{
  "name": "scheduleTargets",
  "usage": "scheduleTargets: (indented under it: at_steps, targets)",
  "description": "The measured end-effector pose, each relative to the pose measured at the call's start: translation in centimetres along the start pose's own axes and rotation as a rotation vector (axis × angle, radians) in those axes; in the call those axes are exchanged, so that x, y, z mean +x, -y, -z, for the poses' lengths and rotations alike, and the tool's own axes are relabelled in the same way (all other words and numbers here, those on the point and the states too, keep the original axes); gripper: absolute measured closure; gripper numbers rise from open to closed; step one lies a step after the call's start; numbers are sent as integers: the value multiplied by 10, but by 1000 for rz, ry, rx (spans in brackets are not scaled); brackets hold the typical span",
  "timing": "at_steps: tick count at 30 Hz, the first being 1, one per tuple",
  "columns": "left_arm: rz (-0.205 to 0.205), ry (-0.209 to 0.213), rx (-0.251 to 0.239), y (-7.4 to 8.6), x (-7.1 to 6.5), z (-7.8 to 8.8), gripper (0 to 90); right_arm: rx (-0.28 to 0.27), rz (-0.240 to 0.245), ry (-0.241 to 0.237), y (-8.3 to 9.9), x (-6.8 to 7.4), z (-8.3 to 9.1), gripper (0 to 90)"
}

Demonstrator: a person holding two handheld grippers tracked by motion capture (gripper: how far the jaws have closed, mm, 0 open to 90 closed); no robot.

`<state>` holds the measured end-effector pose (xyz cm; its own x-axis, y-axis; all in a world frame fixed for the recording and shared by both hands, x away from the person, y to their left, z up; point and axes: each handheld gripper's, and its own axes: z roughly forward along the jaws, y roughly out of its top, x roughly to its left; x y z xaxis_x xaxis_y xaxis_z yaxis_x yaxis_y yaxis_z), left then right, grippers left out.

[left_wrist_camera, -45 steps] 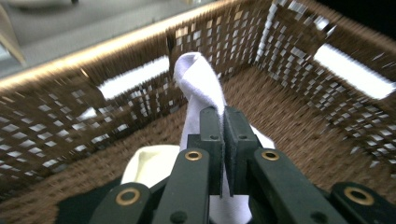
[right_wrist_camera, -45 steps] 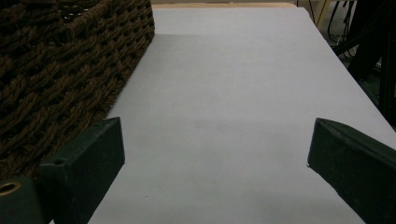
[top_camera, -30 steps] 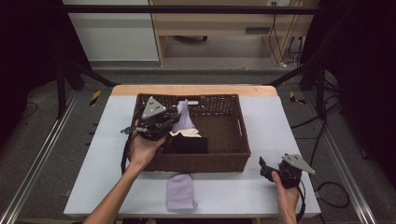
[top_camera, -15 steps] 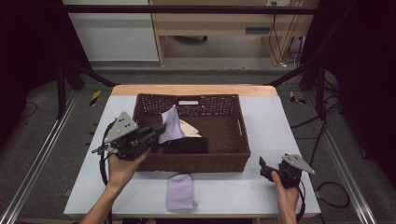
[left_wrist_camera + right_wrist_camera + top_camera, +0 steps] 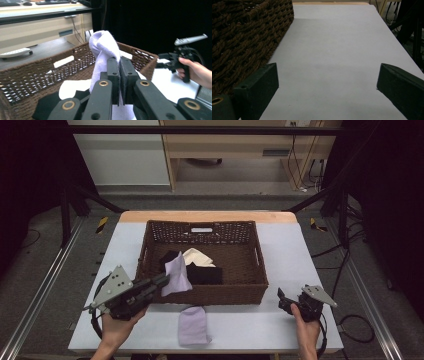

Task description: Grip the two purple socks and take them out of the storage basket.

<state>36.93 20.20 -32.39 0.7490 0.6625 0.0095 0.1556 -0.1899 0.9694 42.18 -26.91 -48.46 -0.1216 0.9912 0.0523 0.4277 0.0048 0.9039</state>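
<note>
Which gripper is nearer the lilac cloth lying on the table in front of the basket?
Left. The left gripper is just up-left of the lilac cloth; the right gripper sits farther off to its right.

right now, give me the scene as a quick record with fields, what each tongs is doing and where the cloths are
left tongs: shut on a lilac cloth, held over the basket's front-left rim
right tongs: open, empty, low over the table right of the basket
basket: brown wicker, centre of the table
in basket: black cloth, cream cloth
on table: second lilac cloth, lying flat in front of the basket
</note>
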Motion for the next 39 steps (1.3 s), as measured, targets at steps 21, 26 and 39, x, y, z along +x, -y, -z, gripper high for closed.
scheduleTargets:
  at_steps: [21, 26, 39]
  targets:
    - [28, 70, 288, 87, -19, -19, 862, -4, -1, 10, 0, 1, 1, 44]
    - [38, 76, 344, 100, -18, -31, 862, -4, -2, 9, 0, 1, 1, 44]
    - [34, 50, 435, 118, -20, -49, 713, -5, 2, 9, 0, 1, 1, 44]
